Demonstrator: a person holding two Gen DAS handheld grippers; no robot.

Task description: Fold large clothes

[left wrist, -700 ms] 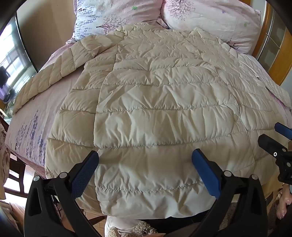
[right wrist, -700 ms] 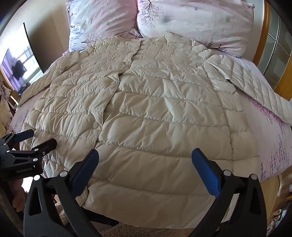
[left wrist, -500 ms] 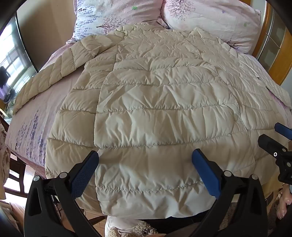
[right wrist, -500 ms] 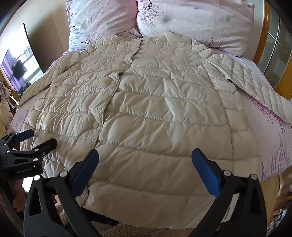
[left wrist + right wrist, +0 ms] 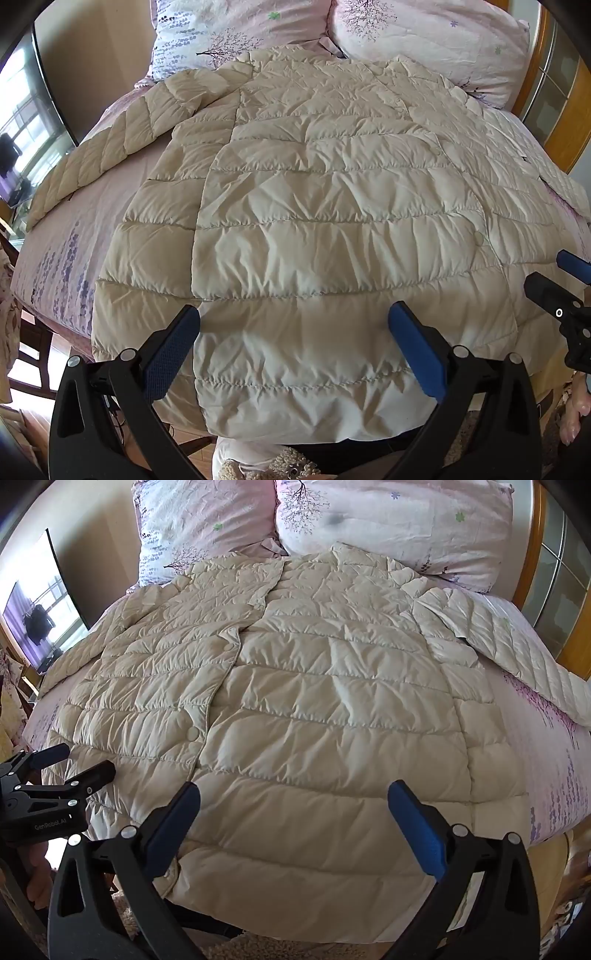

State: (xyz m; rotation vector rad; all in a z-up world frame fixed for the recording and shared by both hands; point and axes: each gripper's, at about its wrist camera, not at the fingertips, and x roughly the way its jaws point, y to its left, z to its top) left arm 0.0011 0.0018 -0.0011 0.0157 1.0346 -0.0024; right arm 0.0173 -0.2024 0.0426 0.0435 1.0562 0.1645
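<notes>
Stillness marks the left wrist view: the left gripper (image 5: 293, 325) hangs wide and empty above the hem of the cream jacket (image 5: 325, 221), as before. Right wrist view: the right gripper (image 5: 293, 805), equally wide, hovers unchanged; folding seems not yet begun.

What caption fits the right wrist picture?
Open right gripper hovers over a cream quilted jacket spread on the bed.

The cream quilted down jacket (image 5: 314, 229) covers most of the bed (image 5: 66, 236). Bare sheet lies open at left frame; two pillows (image 5: 388, 520) block the top edge, a wooden frame (image 5: 532, 554) the upper right.
</notes>
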